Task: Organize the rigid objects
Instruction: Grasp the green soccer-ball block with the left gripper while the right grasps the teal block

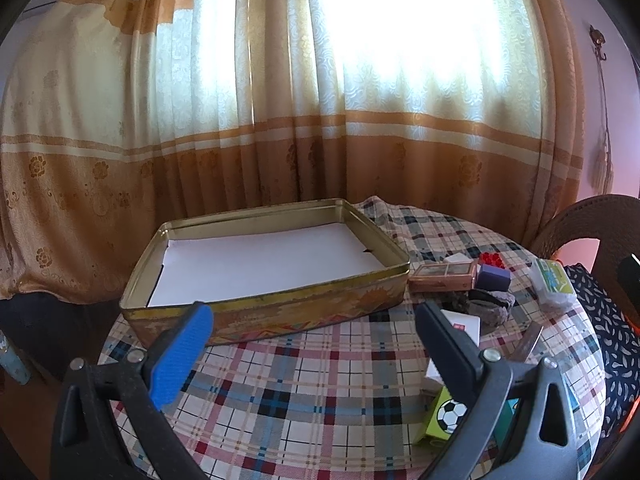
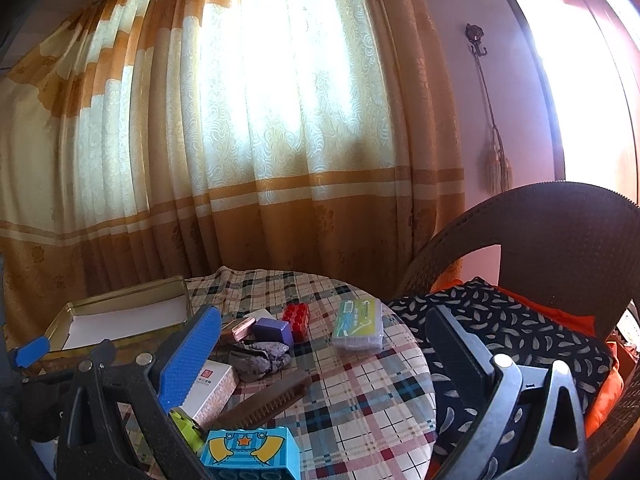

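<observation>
Left wrist view is filled by a round table [image 1: 340, 376] under a plaid cloth, on which a shallow metal tin [image 1: 280, 316] is set toward the far left edge; its floor is lined with white paper [image 1: 260, 260] and nothing else is seen inside it, so the sorting is judged not yet begun. The left gripper [image 1: 316, 354] is held above the near part of the cloth with its jaws spread wide and nothing between them; the right gripper [image 2: 326, 360] is likewise held wide apart and empty, near the right edge of the table. The loose things are gathered just beside the tin's right end: a copper-coloured case [image 1: 442, 276] touching or nearly touching the tin's corner, a purple block [image 1: 494, 277], a red studded brick [image 1: 491, 258], and a grey crumpled lump [image 1: 490, 306] whose nature cannot be told; a clear packet with green print [image 2: 358, 326] is laid apart toward the far right edge. Nearer the front edge a white box [image 2: 210, 390], a brown comb [image 2: 266, 404], a green football-printed block [image 1: 444, 416] and a blue printed brick [image 2: 252, 454] are seen; all are left to be placed, presumably in the tin. A wicker chair [image 2: 560, 232] with a dark patterned cloth [image 2: 500, 328] is stood beside the table's right edge.
</observation>
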Tool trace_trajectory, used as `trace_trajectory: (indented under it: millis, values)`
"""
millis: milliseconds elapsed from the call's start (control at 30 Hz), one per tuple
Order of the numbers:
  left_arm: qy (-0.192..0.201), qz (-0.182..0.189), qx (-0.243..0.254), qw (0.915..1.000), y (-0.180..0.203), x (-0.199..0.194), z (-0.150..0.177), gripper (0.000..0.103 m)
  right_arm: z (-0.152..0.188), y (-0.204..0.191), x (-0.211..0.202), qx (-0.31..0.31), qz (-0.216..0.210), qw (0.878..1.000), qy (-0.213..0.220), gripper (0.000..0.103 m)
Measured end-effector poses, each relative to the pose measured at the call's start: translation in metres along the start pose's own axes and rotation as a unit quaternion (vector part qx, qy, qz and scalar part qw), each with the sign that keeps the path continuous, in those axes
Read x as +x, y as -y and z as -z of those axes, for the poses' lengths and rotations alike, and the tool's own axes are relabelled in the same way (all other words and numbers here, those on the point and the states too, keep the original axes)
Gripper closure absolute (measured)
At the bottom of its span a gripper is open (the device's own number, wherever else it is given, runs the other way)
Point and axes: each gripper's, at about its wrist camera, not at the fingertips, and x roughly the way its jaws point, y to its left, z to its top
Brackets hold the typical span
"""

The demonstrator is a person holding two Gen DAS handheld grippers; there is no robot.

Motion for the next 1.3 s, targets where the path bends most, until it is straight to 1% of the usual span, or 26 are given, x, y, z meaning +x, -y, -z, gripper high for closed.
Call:
trace_trajectory:
  millis: [100,200,267,333,433,500,567,633,667,733,767,800,833,867,900,933,967,1000,1067,1133,1167,1200,1233,1267,1300]
  values:
    - [-0.008,0.005,-0.005,0.9999,-0.002,0.001,0.001,0.0,0.002,0.004,0.001,0.002,-0.004,1.0,-0.009,0.0]
    - [-0.048,0.02,0.008,0.9986,0.0,0.005,0.005,0.0,0.005,0.007,0.005,-0.002,-0.013,1.0,-0.028,0.0]
    - [-0.078,0.035,0.02,0.9962,0.0,0.008,0.009,0.0,0.008,0.006,0.008,-0.014,-0.023,0.998,-0.05,0.0]
    - [-0.101,0.035,0.032,0.9938,0.0,0.009,0.016,0.0,0.012,0.002,0.012,-0.025,-0.04,0.996,-0.073,0.0]
    - [-0.129,0.034,0.059,0.9893,0.004,0.013,0.029,0.0,0.023,-0.01,0.021,-0.046,-0.08,0.988,-0.124,0.0]
    - [-0.143,0.046,0.071,0.9861,0.007,0.013,0.034,0.0,0.031,-0.02,0.028,-0.061,-0.102,0.98,-0.159,0.0]
    - [-0.147,0.057,0.077,0.9845,0.011,0.011,0.035,0.0,0.04,-0.029,0.034,-0.081,-0.103,0.973,-0.188,0.0]
    - [-0.151,0.049,0.087,0.9835,0.015,0.011,0.036,0.001,0.047,-0.031,0.038,-0.088,-0.103,0.969,-0.208,0.003]
    - [-0.155,0.051,0.089,0.9826,0.015,0.012,0.036,0.001,0.048,-0.03,0.039,-0.087,-0.102,0.968,-0.213,0.004]
    - [-0.163,0.058,0.091,0.9807,0.017,0.014,0.035,0.001,0.049,-0.027,0.041,-0.086,-0.101,0.966,-0.223,0.016]
    - [-0.162,0.06,0.095,0.9804,0.019,0.013,0.035,0.001,0.049,-0.025,0.042,-0.081,-0.109,0.964,-0.23,0.018]
    - [-0.159,0.062,0.1,0.9802,0.021,0.011,0.035,0.001,0.047,-0.024,0.041,-0.079,-0.115,0.962,-0.234,0.024]
    - [-0.157,0.066,0.106,0.9797,0.024,0.009,0.035,0.001,0.046,-0.025,0.039,-0.083,-0.117,0.962,-0.233,0.031]
    - [-0.157,0.071,0.11,0.979,0.025,0.009,0.034,0.001,0.046,-0.025,0.036,-0.089,-0.12,0.961,-0.232,0.036]
    - [-0.156,0.079,0.113,0.9781,0.028,0.006,0.033,0.001,0.045,-0.025,0.033,-0.092,-0.122,0.961,-0.231,0.046]
    - [-0.155,0.087,0.114,0.9774,0.03,0.004,0.032,0.001,0.043,-0.025,0.032,-0.094,-0.121,0.961,-0.229,0.06]
    - [-0.153,0.092,0.116,0.9771,0.031,0.002,0.03,0.001,0.041,-0.023,0.03,-0.094,-0.113,0.963,-0.227,0.066]
    - [-0.149,0.098,0.118,0.9769,0.034,0.0,0.029,0.001,0.04,-0.021,0.031,-0.091,-0.11,0.963,-0.227,0.068]
    - [-0.143,0.1,0.124,0.9768,0.037,-0.003,0.027,0.001,0.039,-0.014,0.034,-0.069,-0.127,0.961,-0.235,0.068]
    - [-0.136,0.084,0.136,0.9777,0.039,-0.003,0.027,0.001,0.039,-0.01,0.032,-0.05,-0.148,0.96,-0.232,0.067]
    - [-0.136,0.077,0.138,0.978,0.039,-0.001,0.027,0.001,0.039,-0.011,0.03,-0.052,-0.154,0.959,-0.231,0.064]
    - [-0.14,0.071,0.137,0.9781,0.037,0.002,0.027,0.001,0.039,-0.013,0.028,-0.055,-0.159,0.958,-0.232,0.05]
    - [-0.145,0.065,0.132,0.9785,0.034,0.005,0.027,0.001,0.041,-0.017,0.026,-0.059,-0.166,0.956,-0.233,0.026]
    - [-0.148,0.062,0.125,0.9791,0.03,0.006,0.027,0.001,0.043,-0.021,0.025,-0.067,-0.169,0.956,-0.232,0.018]
    - [-0.151,0.058,0.116,0.98,0.025,0.008,0.025,0.001,0.045,-0.023,0.024,-0.072,-0.17,0.955,-0.232,0.015]
